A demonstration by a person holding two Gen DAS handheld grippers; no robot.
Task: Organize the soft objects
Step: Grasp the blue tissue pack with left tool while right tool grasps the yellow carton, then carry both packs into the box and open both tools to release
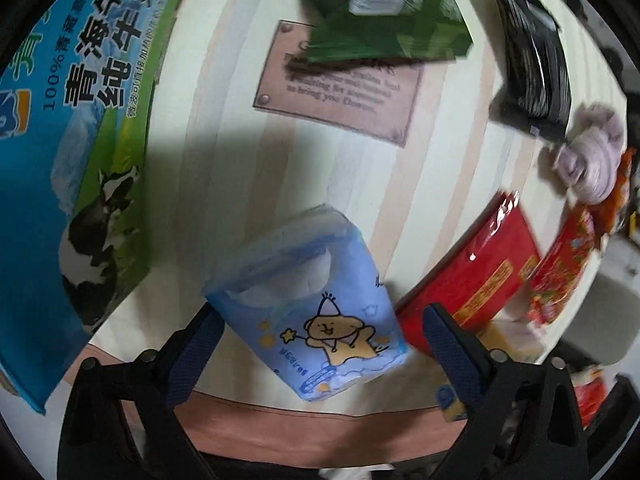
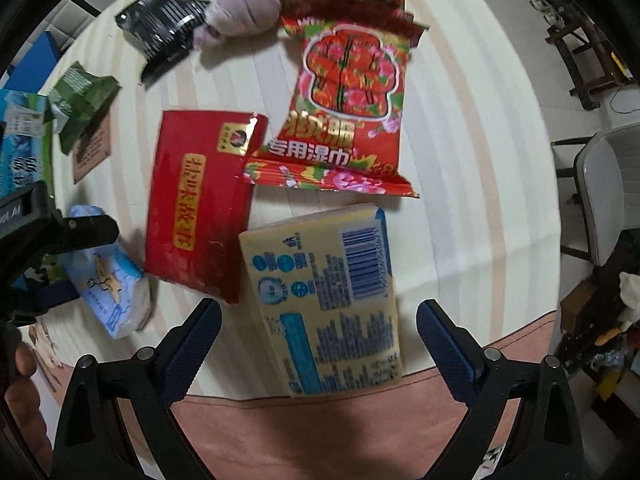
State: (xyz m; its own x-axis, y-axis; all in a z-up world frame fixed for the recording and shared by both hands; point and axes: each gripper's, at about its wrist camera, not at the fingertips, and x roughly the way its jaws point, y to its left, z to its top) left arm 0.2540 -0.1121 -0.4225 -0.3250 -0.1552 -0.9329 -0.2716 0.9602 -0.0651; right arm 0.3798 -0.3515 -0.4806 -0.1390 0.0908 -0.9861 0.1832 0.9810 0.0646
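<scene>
A blue tissue pack with a bear print (image 1: 316, 304) lies on the striped tablecloth between the fingers of my open left gripper (image 1: 320, 328); it also shows in the right wrist view (image 2: 110, 280). A yellow tissue pack with blue print and a barcode (image 2: 328, 300) lies between the fingers of my open right gripper (image 2: 318, 332). Neither gripper touches its pack. A plain red pack (image 2: 200, 204) and a red floral wet-wipe pack (image 2: 344, 112) lie beyond the yellow one. A lilac rolled cloth (image 2: 248, 4) lies at the far side.
A big blue-and-green milk carton box (image 1: 60, 160) stands left of the left gripper. A green packet (image 1: 384, 12) and a black packet (image 1: 532, 56) lie further off. A brown label (image 1: 340, 80) is printed on the cloth. The table's pink edge (image 2: 320, 432) is near; a chair (image 2: 608, 200) stands at right.
</scene>
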